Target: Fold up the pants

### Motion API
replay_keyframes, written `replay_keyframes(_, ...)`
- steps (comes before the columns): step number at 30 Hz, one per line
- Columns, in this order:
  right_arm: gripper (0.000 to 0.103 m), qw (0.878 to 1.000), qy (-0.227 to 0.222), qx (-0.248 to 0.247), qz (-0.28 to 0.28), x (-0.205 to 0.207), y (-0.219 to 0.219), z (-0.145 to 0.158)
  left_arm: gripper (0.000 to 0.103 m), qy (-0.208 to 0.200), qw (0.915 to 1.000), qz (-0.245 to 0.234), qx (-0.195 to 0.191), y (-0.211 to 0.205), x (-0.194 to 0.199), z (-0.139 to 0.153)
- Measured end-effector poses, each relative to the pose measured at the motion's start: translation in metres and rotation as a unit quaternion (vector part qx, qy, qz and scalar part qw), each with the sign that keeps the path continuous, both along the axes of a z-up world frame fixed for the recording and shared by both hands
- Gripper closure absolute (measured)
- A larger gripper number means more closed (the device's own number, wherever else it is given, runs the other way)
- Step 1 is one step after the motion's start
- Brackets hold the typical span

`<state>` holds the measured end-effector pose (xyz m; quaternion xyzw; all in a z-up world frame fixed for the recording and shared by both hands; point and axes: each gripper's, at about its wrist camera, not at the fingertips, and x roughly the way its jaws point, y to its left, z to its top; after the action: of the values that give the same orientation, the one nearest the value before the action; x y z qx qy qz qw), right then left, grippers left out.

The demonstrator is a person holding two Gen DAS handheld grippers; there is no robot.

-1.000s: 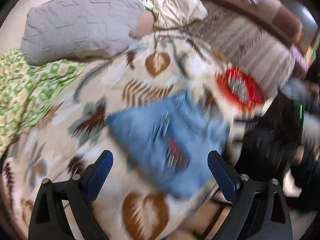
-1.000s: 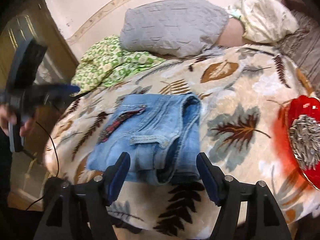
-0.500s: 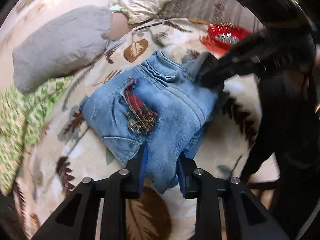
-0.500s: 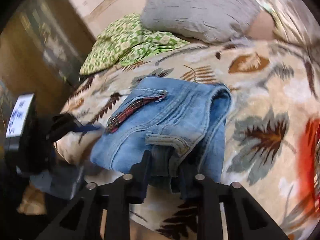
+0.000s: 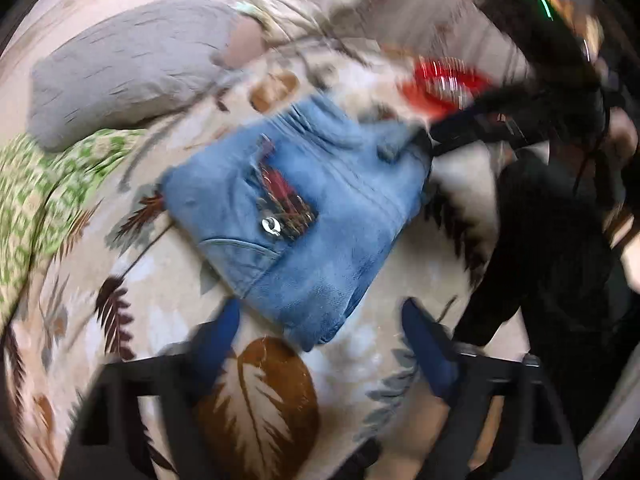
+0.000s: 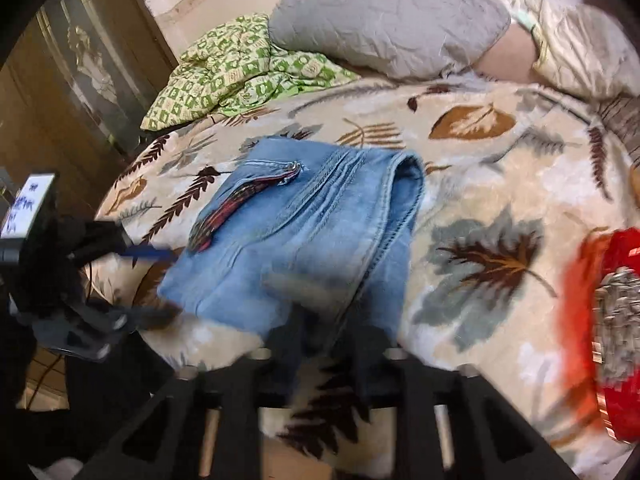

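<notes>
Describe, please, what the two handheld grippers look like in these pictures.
Both are black frames with cut-out openings, each carrying two blue finger pads. The left gripper shows its blue pads clearly, though blurred. The right gripper has silver bolts along its frame. From the right wrist view, the left one carries a white label with blue handwriting and a thin black cable.

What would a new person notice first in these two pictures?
The folded blue jeans stand out first, lying in the middle of the leaf-patterned blanket on the bed. Next comes the bright red dish at the right edge of the right wrist view, and the grey pillow with the green patterned cloth beside it at the far side.
</notes>
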<state>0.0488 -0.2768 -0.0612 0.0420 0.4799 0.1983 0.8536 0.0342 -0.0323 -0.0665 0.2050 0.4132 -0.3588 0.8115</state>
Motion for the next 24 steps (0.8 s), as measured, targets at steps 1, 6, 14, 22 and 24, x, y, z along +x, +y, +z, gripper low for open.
replay_keyframes(1, 0.017, 1.0, -0.009, -0.005, 0.006, -0.008, -0.001, 0.004, 0.018, 0.011, 0.9996, 0.007, -0.027, 0.009, 0.003, 0.006)
replay_keyframes(6, 0.014, 0.997, -0.039, -0.024, 0.07, -0.028, 0.022, 0.008, 0.016, 0.14, 0.9673, 0.147, -0.151, 0.041, 0.051, 0.002)
replay_keyframes(14, 0.075, 0.993, -0.009, -0.074, 0.092, -0.003, 0.044, -0.033, 0.017, 0.308, 0.9018, 0.235, -0.192, 0.024, 0.09, -0.065)
replay_keyframes(22, 0.102, 0.994, 0.008, -0.102, 0.043, 0.009, 0.011, -0.04, 0.046, 0.298, 0.9191, 0.187, -0.178, 0.02, 0.091, -0.077)
replay_keyframes(24, 0.102, 0.997, 0.021, -0.067, 0.029, 0.013, 0.001, -0.043, 0.044, 0.286, 0.9255, 0.183, -0.168, 0.013, 0.092, -0.073)
